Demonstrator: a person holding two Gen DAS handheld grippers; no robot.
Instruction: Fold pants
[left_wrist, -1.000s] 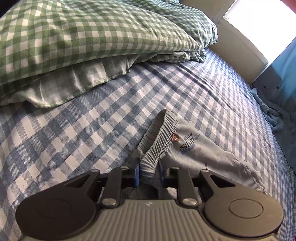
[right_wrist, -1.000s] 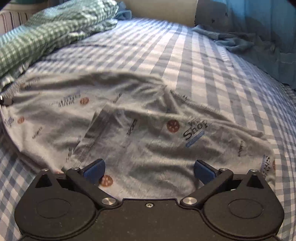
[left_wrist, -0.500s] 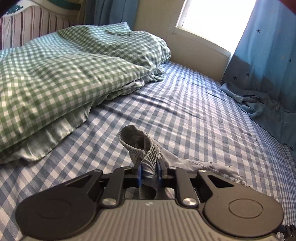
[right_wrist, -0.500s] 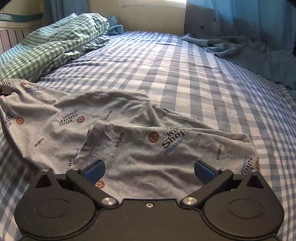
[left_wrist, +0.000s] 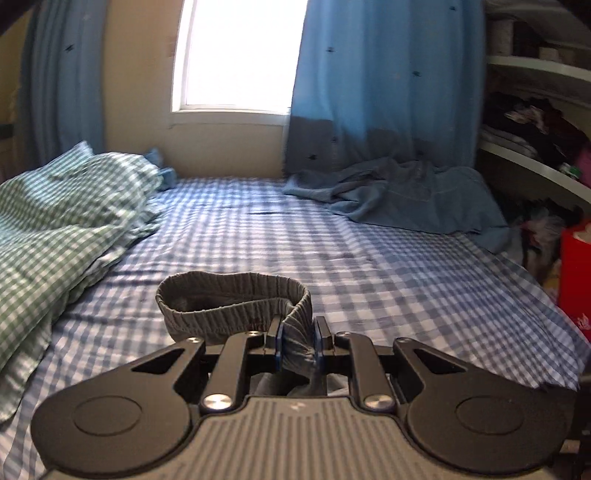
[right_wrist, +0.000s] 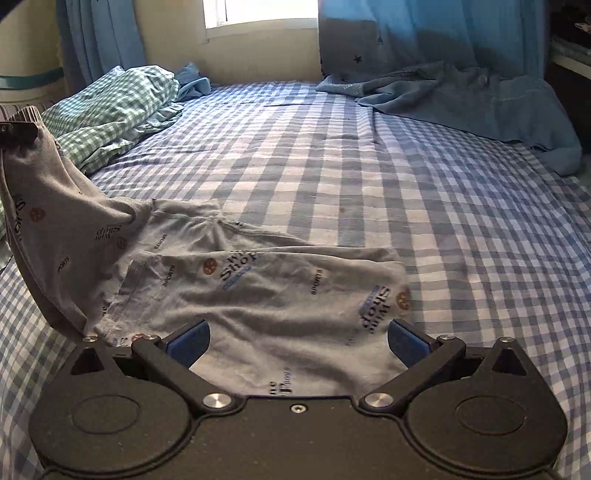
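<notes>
- We've got the left gripper (left_wrist: 298, 341) clamped narrow on the ribbed waistband (left_wrist: 236, 295) of the grey pants (right_wrist: 258, 291), so that end hangs up off the bed.
- The rest of the pants lies rumpled on the blue checked sheet (right_wrist: 369, 177), near side, legs running right.
- Our right gripper (right_wrist: 297, 341) has its jaws wide apart, hovering over the near leg with nothing pinched.
- Green checked duvet (right_wrist: 110, 107) is bunched far left; a blue blanket (right_wrist: 472, 96) is heaped far right under the curtain (left_wrist: 388, 85).
</notes>
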